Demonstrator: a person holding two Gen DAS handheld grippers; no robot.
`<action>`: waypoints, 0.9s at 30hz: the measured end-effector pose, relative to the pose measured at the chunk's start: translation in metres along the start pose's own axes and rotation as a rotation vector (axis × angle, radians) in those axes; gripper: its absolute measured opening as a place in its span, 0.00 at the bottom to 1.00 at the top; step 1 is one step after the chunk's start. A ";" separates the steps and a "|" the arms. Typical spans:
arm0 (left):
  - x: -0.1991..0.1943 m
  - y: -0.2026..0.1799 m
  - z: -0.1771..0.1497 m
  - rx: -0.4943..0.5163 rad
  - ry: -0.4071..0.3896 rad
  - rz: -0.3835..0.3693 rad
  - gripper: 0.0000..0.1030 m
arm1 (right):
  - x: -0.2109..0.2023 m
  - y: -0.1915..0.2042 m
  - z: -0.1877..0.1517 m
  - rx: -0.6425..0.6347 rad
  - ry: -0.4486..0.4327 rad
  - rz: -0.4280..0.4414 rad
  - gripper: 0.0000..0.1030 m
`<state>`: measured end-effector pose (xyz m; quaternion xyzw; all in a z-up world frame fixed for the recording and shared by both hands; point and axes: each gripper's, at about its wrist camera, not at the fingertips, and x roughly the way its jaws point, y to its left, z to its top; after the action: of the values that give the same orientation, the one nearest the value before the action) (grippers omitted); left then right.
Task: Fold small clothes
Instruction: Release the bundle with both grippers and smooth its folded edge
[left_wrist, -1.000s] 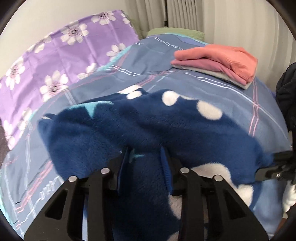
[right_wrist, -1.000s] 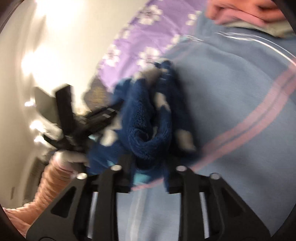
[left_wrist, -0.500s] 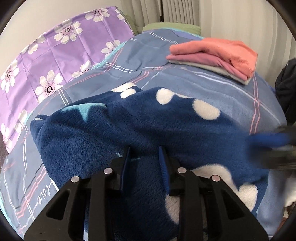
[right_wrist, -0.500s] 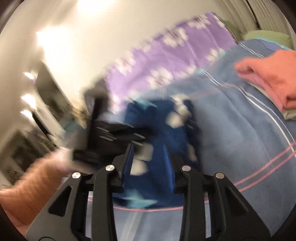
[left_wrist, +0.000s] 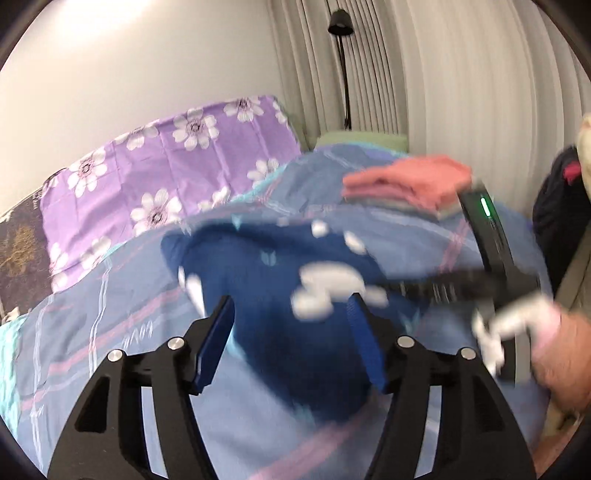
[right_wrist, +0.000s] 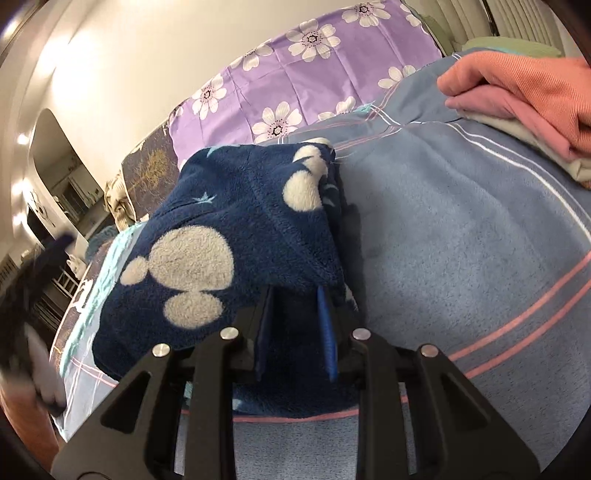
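The navy fleece garment (right_wrist: 236, 236) with pale blobs lies on the blue plaid bedspread (right_wrist: 461, 236), filling the middle left of my right wrist view, folded over into a thick pad. My right gripper (right_wrist: 295, 325) sits at bottom centre with its jaws pinched on the near edge of the fleece, blue pads close together with cloth between them. In my left wrist view the same garment (left_wrist: 280, 280) is blurred in mid frame. My left gripper (left_wrist: 291, 339) is spread wide over it, nothing between its pads. At the right of that view I see the other gripper's black body (left_wrist: 491, 251) and the hand (left_wrist: 561, 354) holding it. A folded pink stack (right_wrist: 524, 99) rests at upper right, well apart. A purple flowered pillow (right_wrist: 310, 70) lies along the wall behind.
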<state>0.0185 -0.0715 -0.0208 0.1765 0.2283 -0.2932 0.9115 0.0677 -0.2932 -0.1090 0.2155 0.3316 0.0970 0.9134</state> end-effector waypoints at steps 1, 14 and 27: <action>-0.002 -0.010 -0.014 0.022 0.027 0.038 0.65 | -0.001 0.001 0.000 -0.003 -0.002 -0.003 0.22; 0.076 -0.036 -0.047 0.071 0.234 0.256 0.73 | -0.007 0.014 -0.002 -0.052 -0.015 -0.076 0.23; 0.038 -0.007 -0.067 -0.026 0.312 0.145 0.48 | -0.007 0.010 -0.004 -0.064 -0.008 -0.080 0.23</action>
<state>0.0209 -0.0634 -0.0980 0.2239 0.3574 -0.1927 0.8860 0.0596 -0.2849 -0.1035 0.1730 0.3330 0.0703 0.9242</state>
